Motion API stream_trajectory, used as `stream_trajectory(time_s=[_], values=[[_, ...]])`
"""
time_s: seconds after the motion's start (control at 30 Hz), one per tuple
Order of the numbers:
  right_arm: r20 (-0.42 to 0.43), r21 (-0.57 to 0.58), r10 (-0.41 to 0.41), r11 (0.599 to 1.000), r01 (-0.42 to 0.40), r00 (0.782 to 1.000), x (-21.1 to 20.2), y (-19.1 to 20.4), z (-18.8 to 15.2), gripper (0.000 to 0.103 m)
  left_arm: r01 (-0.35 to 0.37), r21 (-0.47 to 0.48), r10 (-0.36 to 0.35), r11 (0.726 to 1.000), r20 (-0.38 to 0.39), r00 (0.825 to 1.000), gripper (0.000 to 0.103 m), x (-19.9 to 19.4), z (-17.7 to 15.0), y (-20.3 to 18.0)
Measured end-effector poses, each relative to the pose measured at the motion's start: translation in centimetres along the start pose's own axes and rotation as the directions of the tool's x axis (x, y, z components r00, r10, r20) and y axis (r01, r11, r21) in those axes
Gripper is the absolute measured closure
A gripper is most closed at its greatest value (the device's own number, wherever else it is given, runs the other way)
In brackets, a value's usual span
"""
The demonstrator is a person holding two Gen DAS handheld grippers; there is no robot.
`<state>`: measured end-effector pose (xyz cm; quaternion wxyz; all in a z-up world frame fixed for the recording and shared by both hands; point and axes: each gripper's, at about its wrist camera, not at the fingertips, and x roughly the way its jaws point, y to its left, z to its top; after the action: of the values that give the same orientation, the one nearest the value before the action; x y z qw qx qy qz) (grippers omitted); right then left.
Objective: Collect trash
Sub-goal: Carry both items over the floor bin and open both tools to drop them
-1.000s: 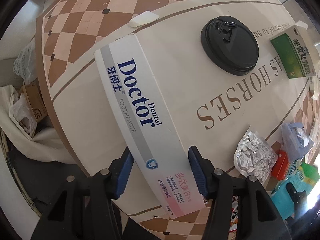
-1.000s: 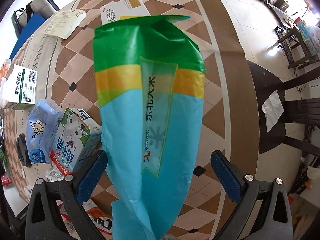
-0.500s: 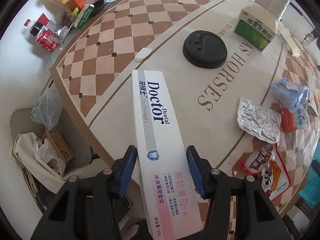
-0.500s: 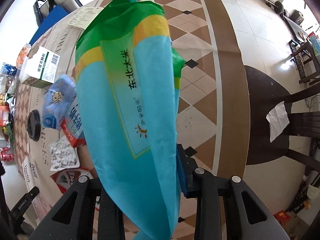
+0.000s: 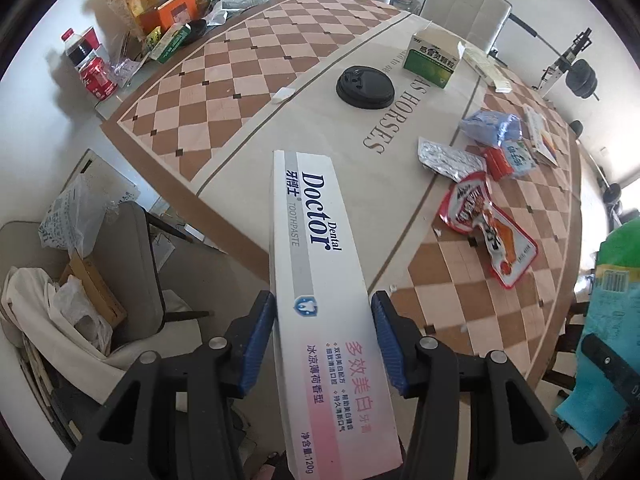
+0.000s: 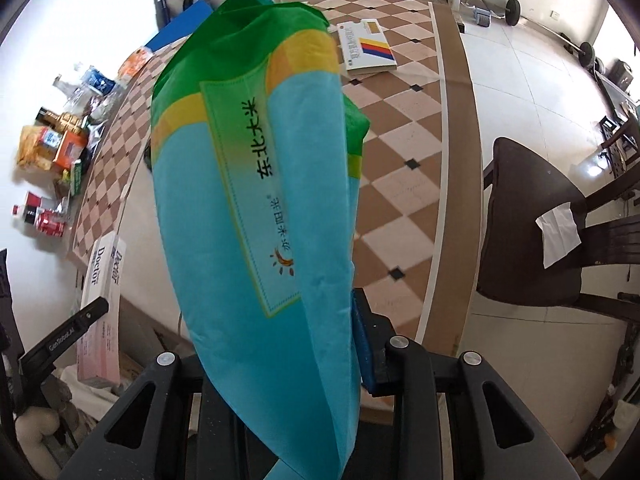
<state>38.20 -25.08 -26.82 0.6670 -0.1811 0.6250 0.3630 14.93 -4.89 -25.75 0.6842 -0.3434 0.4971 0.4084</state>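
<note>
- The left tool [image 5: 323, 344] clamps a long, smooth cardboard toothpaste box [image 5: 320, 280], lifted off the checkered worktop [image 5: 248, 80], long axis pointing forward.
- The right tool [image 6: 280, 344] pinches a limp, woven blue-green bag [image 6: 256, 200].

In the right wrist view, the right gripper's [image 6: 320, 344] left finger is hidden behind the bag [image 6: 260, 208], and much of the surface [image 6: 400, 152] is covered. The bag's lower end is cut off by the frame edge. The box [image 5: 320, 300] is cropped at its near end.
</note>
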Motion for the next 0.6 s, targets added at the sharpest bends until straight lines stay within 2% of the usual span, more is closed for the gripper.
stream_trajectory(time_s=[0.13, 0.27, 0.37, 0.47, 0.53, 0.6], values=[[-0.037, -0.042, 0.047, 0.998, -0.049, 0.998, -1.6, 2.4, -8.0, 0.07, 0.071, -0.011, -0.071, 0.997, -0.014, 0.997, 0.057, -1.7, -5.4, 2.3], [-0.169, -0.061, 0.083, 0.994, -0.094, 0.982, 0.3, 3.6, -16.2, 0.07, 0.119, -0.061, -0.125, 0.991, -0.111, 0.986, 0.057, 0.2, -10.6, 4.8], [-0.291, -0.072, 0.067, 0.993, -0.092, 0.954, 4.4, 3.8, -21.6, 0.07, 0.133, -0.105, -0.152, 0.986, -0.202, 0.968, 0.057, 4.4, -13.9, 6.1], [-0.39, -0.073, 0.041, 0.994, -0.075, 0.92, 10.1, 3.2, -25.6, 0.07, 0.146, -0.156, -0.185, 0.977, -0.274, 0.944, 0.057, 10.5, -16.0, 7.1], [-0.44, -0.074, 0.022, 0.995, -0.061, 0.898, 14.7, 2.5, -27.6, 0.07, 0.158, -0.204, -0.219, 0.966, -0.322, 0.921, 0.057, 15.7, -16.9, 7.7], [-0.483, -0.061, 0.018, 0.997, -0.054, 0.876, 19.8, 1.6, -29.1, 0.07, 0.182, -0.248, -0.267, 0.951, -0.368, 0.891, 0.057, 21.2, -17.6, 8.2]])
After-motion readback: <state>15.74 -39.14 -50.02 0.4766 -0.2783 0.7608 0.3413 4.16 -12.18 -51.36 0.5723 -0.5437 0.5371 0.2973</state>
